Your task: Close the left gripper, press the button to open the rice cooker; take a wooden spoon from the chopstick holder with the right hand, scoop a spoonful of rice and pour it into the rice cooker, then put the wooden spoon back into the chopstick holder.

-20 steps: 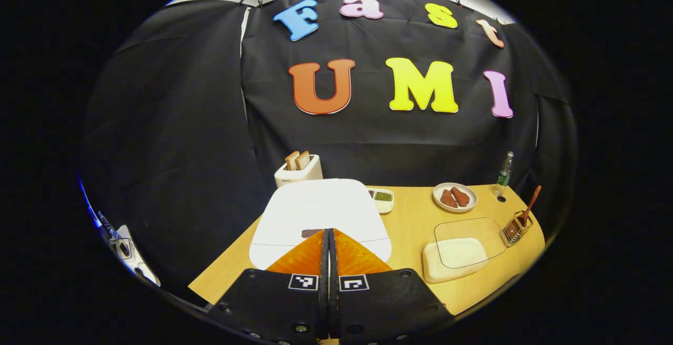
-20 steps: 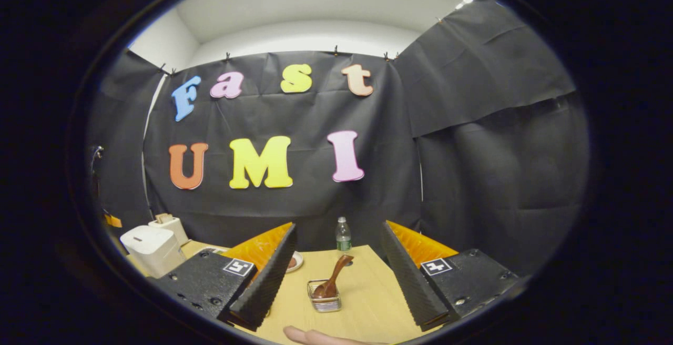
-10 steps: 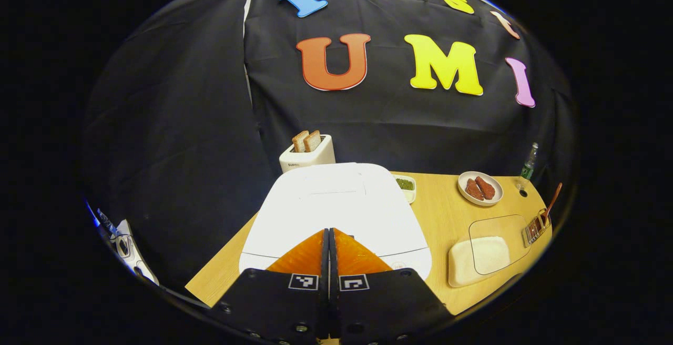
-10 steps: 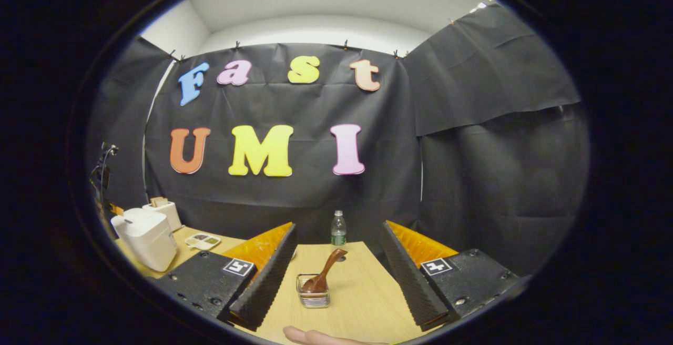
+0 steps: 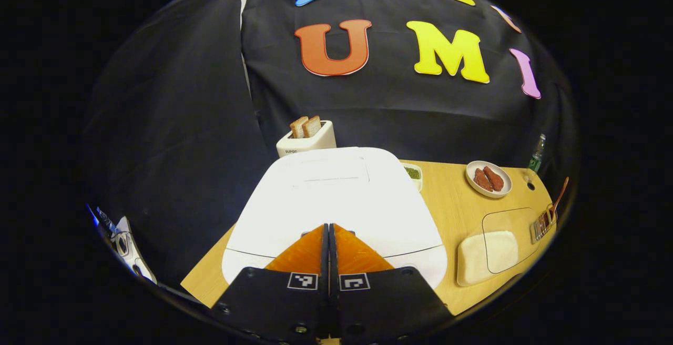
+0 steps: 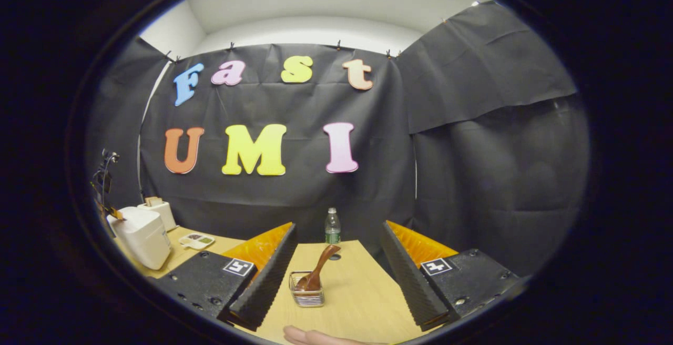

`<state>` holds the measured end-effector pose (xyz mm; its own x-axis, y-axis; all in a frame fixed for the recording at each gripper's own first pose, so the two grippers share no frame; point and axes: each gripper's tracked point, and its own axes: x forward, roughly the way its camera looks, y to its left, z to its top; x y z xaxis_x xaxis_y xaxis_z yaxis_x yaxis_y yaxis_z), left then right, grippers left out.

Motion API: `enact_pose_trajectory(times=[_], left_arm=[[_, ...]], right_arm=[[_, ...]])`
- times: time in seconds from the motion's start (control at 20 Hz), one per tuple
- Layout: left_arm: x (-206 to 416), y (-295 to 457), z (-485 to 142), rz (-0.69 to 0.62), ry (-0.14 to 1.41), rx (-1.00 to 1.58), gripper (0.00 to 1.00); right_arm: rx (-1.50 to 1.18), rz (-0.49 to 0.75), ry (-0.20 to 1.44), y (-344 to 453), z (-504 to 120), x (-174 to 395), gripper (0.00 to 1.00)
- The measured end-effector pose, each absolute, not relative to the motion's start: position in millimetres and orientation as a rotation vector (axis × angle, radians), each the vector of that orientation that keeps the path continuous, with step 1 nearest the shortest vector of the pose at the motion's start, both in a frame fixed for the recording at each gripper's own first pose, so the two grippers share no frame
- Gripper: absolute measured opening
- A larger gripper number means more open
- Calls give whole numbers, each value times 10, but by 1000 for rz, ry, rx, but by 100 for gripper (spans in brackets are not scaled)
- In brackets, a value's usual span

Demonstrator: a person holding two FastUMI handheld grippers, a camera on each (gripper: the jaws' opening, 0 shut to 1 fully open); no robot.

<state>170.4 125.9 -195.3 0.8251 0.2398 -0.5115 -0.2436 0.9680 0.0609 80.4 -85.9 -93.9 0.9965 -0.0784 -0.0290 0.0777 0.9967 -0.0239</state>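
The white rice cooker (image 5: pixel 336 203) stands with its lid down, right under my left gripper (image 5: pixel 328 226). That gripper is shut, and its tips rest at the front part of the lid. In the right gripper view the cooker (image 6: pixel 141 235) sits far left. A wooden spoon (image 6: pixel 318 272) leans in the small wire chopstick holder (image 6: pixel 306 296), just ahead of my right gripper (image 6: pixel 336 253), which stands wide open and holds nothing. The holder with the spoon (image 5: pixel 547 217) is at the table's right edge in the left gripper view. A shallow container of rice (image 5: pixel 486 249) under a clear lid lies near it.
A toaster (image 5: pixel 306 138) with bread slices stands behind the cooker. A small dish with green food (image 5: pixel 414 173), a plate with red pieces (image 5: pixel 488 179) and a green-labelled bottle (image 5: pixel 536 159) sit on the wooden table (image 5: pixel 447 198). A fingertip (image 6: pixel 310 337) shows at the bottom edge.
My left gripper has come forward and lower over the cooker, and the dark button has slipped out of sight under its tips. The right gripper has drifted a little; the holder sits slightly further left.
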Motion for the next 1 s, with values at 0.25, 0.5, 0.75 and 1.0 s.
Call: enact_pose_trajectory(times=[0.25, 0.5, 0.75, 1.0], left_arm=[[1718, 1280, -1872, 252, 490, -10, 1], [1704, 1297, -1277, 287, 312, 7, 1], [1444, 1087, -1045, 240, 292, 3, 8], [1078, 700, -888, 177, 206, 12, 76]], right_arm=[[-30, -86, 71, -951, -1092, 863, 99], [-34, -109, 116, -1066, -1245, 943, 100], [-31, -100, 143, -1082, -1356, 1012, 100], [-13, -79, 181, -1071, -1525, 1131, 100]])
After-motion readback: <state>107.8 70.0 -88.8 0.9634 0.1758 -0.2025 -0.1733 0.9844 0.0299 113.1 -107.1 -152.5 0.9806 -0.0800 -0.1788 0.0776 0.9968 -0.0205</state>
